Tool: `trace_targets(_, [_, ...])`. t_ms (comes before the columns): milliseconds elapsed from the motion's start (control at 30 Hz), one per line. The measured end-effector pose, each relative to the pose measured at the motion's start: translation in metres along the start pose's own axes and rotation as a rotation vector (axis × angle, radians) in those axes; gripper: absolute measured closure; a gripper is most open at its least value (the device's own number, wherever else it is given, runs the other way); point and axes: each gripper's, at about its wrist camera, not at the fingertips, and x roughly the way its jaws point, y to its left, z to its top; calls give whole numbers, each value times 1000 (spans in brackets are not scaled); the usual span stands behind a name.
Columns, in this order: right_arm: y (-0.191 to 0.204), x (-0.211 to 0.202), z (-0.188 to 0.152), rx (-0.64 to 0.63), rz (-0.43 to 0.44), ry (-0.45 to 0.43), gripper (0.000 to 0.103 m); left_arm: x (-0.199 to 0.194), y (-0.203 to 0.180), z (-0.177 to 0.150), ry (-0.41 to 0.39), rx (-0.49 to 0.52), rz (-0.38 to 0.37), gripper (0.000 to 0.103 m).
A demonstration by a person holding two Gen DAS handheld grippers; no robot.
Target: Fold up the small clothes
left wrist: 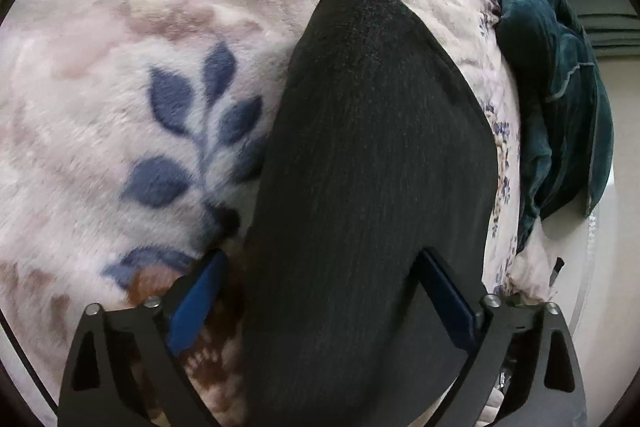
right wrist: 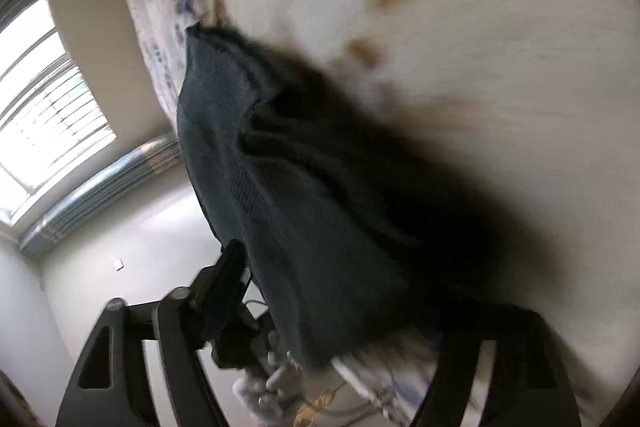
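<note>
Soft, even daylight on the left wrist view, sharp, with fisheye bending at the rim. Right wrist view smeared by motion blur; glare from a bright window (right wrist: 44, 99) left of the claw, dark shadow ahead.

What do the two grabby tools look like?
The left tool has black arms with triangle-shaped cut-outs, round silver bolts on the joints, and flat blue finger pads. The right tool has the same black arms and cut-outs with grey bolts, but its picture is blurry, so its pads just look dark.
</note>
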Motion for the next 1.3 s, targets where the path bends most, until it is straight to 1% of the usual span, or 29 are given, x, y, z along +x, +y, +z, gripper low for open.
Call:
trace_targets(33, [5, 2, -2, -13, 14, -19, 0, 1, -1, 2, -2, 5, -8, 2])
trace_targets(67, [14, 7, -5, -30, 30, -37, 0, 3, -2, 3, -3, 10, -11, 1])
trace_targets(167, [26, 24, -8, -47, 68, -29, 0, 5, -3, 6, -9, 9, -12, 0])
trace_targets(267, [33, 39, -4, -43, 58, -38, 0, 7, -9, 8, -20, 21, -13, 0])
trace_targets(333, [32, 35, -1, -51, 47, -45, 0, 4, -14, 8, -50, 39, -40, 1])
trace_targets(367, [34, 35, -1, -54, 34, -50, 0, 2, -19, 7, -75, 53, -66, 12])
trace_targets(400, [38, 35, -3, -67, 19, -56, 10, -1, -25, 6, -93, 73, -64, 40])
trace_targets(433, [41, 37, -4, -75, -4, -60, 40, -2, -29, 7, -96, 85, -62, 61])
trace_targets(467, [42, 38, -6, -83, -47, -64, 55, -5, -31, 8, -96, 86, -77, 72])
trace_targets(500, [41, 40, -6, -86, -69, -71, 68, -6, -33, 9, -101, 82, -82, 74])
trace_targets(533, [39, 39, -6, -82, -62, -81, 72, -11, -38, 9, -101, 91, -89, 75])
trace_targets(600, [45, 34, -11, -95, -66, -97, 75, -18, -43, 11, -97, 104, -103, 77])
trace_targets(667, [62, 28, -18, -131, -72, -114, 76, -27, -48, 16, -95, 107, -131, 79])
trace_targets(800, [96, 16, -27, -188, -53, -128, 78, -43, -70, 39, -111, 136, -175, 82])
trace_targets(867, [119, 11, -27, -215, -39, -141, 78, -50, -86, 60, -120, 151, -208, 82])
trace_targets(967, [156, 4, -19, -254, -7, -171, 78, -55, -109, 91, -133, 202, -225, 82])
trace_targets(1033, [185, 2, -8, -290, 14, -200, 78, -54, -127, 124, -141, 231, -245, 82])
trace_targets(1100, [213, 5, 9, -312, 34, -233, 78, -49, -138, 150, -140, 253, -252, 82])
trace_targets(1167, [231, 9, 26, -326, 44, -261, 78, -35, -152, 189, -129, 275, -260, 82])
trace_targets(1200, [243, 16, 42, -333, 49, -280, 78, -29, -156, 201, -122, 277, -258, 82])
trace_targets(1233, [250, 22, 52, -341, 46, -292, 78, -19, -161, 220, -114, 274, -251, 82])
trace_targets(1300, [263, 38, 83, -347, 43, -318, 78, 4, -169, 254, -100, 289, -230, 82])
